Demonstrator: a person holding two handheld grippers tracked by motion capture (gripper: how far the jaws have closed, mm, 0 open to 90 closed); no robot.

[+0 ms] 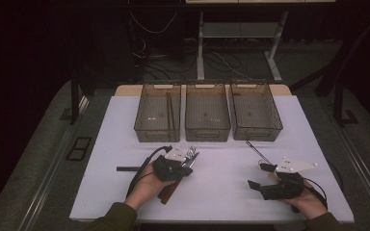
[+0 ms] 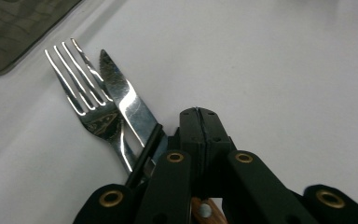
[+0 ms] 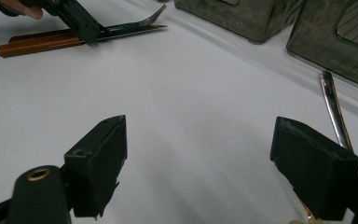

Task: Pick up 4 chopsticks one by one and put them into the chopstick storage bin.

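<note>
- Lying on the white table (image 1: 125, 120), a fork (image 2: 81, 88) and a knife (image 2: 123, 100) rested side by side, tips pointing towards the 3 smoky plastic bins (image 1: 207, 115).
- The left gripper (image 2: 199, 135) had its jaws pressed fully together with nothing between them; their joined tip sat just to the right of the knife blade, above the cutlery's handles.
- A thin black rod (image 2: 144, 154) crossed over the knife and the fork's neck, just left of those jaws.
- A brown wooden handle (image 3: 37, 44) stuck out behind the left gripper.
- The right gripper (image 3: 200, 163) held its jaws wide apart over bare table, gripping nothing.
- A slim metal utensil (image 3: 333, 107) lay just beside its right jaw, outside the gap.
</note>
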